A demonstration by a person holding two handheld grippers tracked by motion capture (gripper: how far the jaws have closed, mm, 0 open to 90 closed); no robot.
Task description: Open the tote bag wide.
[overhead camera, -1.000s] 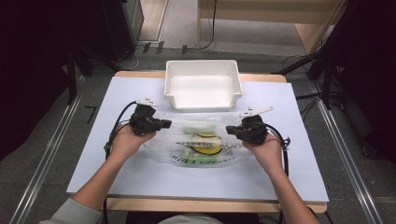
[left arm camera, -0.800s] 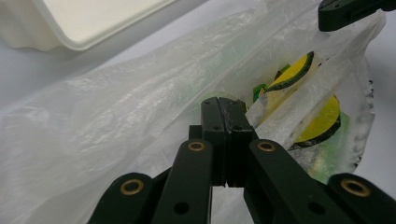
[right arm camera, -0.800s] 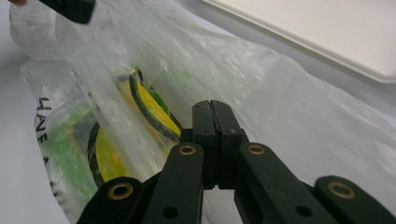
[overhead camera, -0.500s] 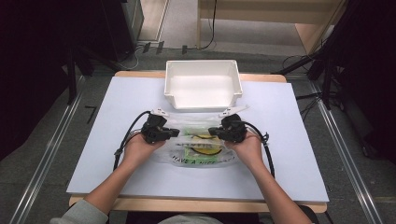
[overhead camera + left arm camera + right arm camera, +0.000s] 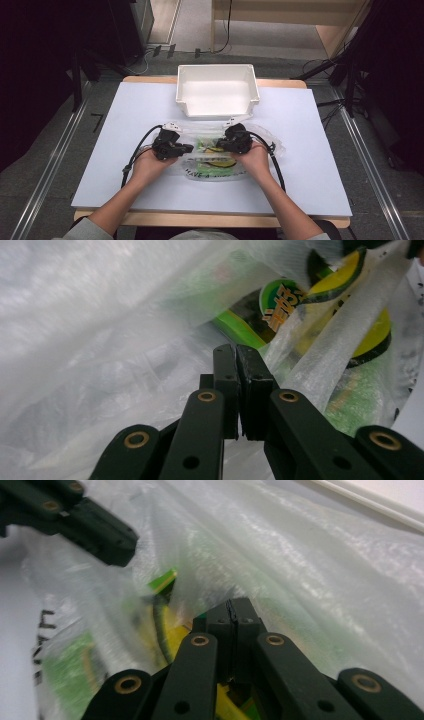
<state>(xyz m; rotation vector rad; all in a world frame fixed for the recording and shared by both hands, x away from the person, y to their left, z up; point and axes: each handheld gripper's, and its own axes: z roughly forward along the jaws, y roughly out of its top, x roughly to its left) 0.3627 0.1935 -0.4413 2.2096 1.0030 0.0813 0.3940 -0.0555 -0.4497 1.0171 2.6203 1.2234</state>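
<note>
With both the left gripper (image 5: 186,148) and the right gripper (image 5: 220,145) closed and empty over the plastic bag (image 5: 272,145) lying just near of the white bin (image 5: 218,111), we should open them before pinching its film.

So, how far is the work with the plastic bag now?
Done: the green packet already lies inside the clear bag. In hand: the left hand-held gripper and the right hand-held gripper are both shut, low over the bag's middle; whether they pinch the film I cannot tell. Left: the white bin behind it is empty, probably the bag's destination.
</note>
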